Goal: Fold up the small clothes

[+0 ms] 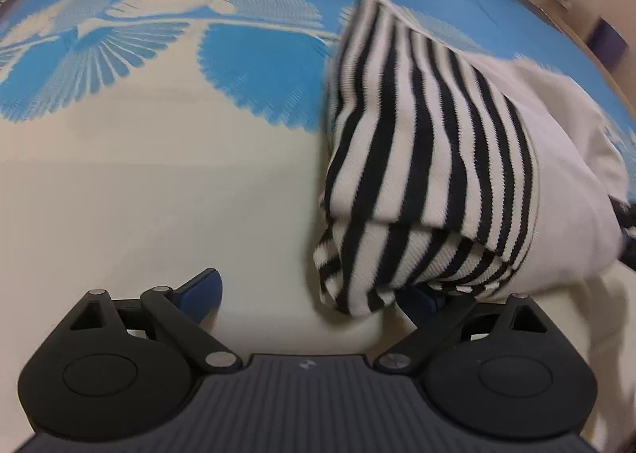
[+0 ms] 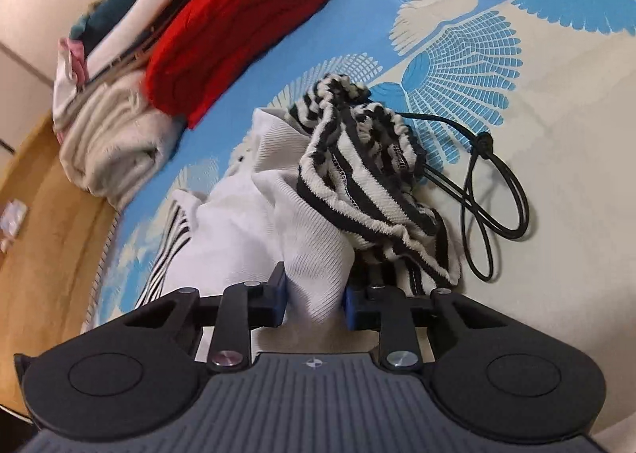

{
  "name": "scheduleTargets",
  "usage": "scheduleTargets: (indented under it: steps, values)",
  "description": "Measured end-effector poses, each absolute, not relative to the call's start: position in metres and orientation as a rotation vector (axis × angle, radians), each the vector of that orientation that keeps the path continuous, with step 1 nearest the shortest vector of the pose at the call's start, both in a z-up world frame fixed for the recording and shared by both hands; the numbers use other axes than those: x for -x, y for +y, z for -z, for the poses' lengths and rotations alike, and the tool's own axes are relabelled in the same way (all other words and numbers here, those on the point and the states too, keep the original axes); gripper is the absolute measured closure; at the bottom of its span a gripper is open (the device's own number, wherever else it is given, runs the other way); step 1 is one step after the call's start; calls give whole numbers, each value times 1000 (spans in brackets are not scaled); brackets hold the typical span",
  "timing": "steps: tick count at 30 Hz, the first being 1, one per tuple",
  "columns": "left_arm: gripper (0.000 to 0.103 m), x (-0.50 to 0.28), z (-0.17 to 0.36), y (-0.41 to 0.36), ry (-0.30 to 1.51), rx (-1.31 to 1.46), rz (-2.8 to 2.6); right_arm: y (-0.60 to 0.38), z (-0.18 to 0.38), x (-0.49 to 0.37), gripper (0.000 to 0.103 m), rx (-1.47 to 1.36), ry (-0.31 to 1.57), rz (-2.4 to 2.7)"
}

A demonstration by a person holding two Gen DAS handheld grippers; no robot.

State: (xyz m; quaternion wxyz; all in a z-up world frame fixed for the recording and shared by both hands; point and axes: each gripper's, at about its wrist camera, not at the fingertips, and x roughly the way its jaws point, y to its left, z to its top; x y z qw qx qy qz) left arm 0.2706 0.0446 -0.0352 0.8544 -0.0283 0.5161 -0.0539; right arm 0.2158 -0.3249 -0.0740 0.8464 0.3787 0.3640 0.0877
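Striped garment (image 1: 421,158) lengthwise away from camera

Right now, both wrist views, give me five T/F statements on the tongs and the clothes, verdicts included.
1. The left tongs stand wide open with nothing pinched. True.
2. The right tongs are empty. False: they are shut on a white fabric fold of the striped garment.
3. A folded red knit lies at the bed's edge, beside a cream folded item. True.
4. The black drawstring cord is wrapped around the red knit. False: it loops loose on the blue and cream bedcover, beside the striped garment.
5. The striped garment has red stripes. False: black and white.
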Motion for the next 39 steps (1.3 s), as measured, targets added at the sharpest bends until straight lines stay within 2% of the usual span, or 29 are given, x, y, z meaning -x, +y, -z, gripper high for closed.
scheduleTargets:
  steps: [3, 9, 10, 11, 14, 15, 17, 19, 21, 22, 24, 25, 27, 29, 32, 35, 39]
  values:
    - [3, -285, 38, 45, 1071, 80, 85, -325, 72, -227, 75, -811, 735, -189]
    - [3, -279, 39, 32, 1023, 50, 93, -328, 72, -243, 76, -788, 734, -171]
    - [3, -277, 37, 31, 1013, 44, 98, -328, 72, -242, 72, -776, 744, -168]
    - [3, -275, 36, 31, 1003, 41, 104, -328, 70, -241, 63, -761, 758, -156]
    - [2, -267, 29, 28, 979, 30, 120, -324, 56, -225, 51, -672, 782, -114]
    - [2, -263, 27, 27, 966, 23, 126, -319, 47, -218, 49, -606, 777, -96]
    - [0, -252, 23, 25, 933, 7, 126, -306, 35, -207, 33, -425, 765, -63]
    - [0, -241, 20, 20, 916, -20, 128, -290, 40, -202, 27, -235, 795, 27]
    - [1, -229, 15, 18, 922, -39, 113, -283, 57, -200, 30, -132, 870, 137]
    - [1, -220, 8, 18, 915, -34, 115, -281, 62, -196, 36, -103, 890, 187]
    - [1, -198, -13, 19, 870, -37, 135, -277, 46, -176, 39, -105, 835, 181]
    - [1, -186, -23, 20, 837, -50, 134, -273, 33, -162, 38, -112, 782, 161]
    - [1, -159, -44, 18, 773, -87, 120, -259, 5, -124, 27, -113, 658, 126]
    - [0, -130, -60, 18, 707, -111, 118, -243, -10, -82, 14, -97, 544, 103]
    - [0, -96, -66, 14, 654, -136, 114, -218, -13, -21, 4, -59, 402, 72]
    - [0, -81, -47, 3, 656, -152, 72, -202, -3, 5, 3, -44, 373, 96]
    - [0, -94, -17, 0, 791, -86, 81, -202, 7, -9, 3, -35, 427, 136]
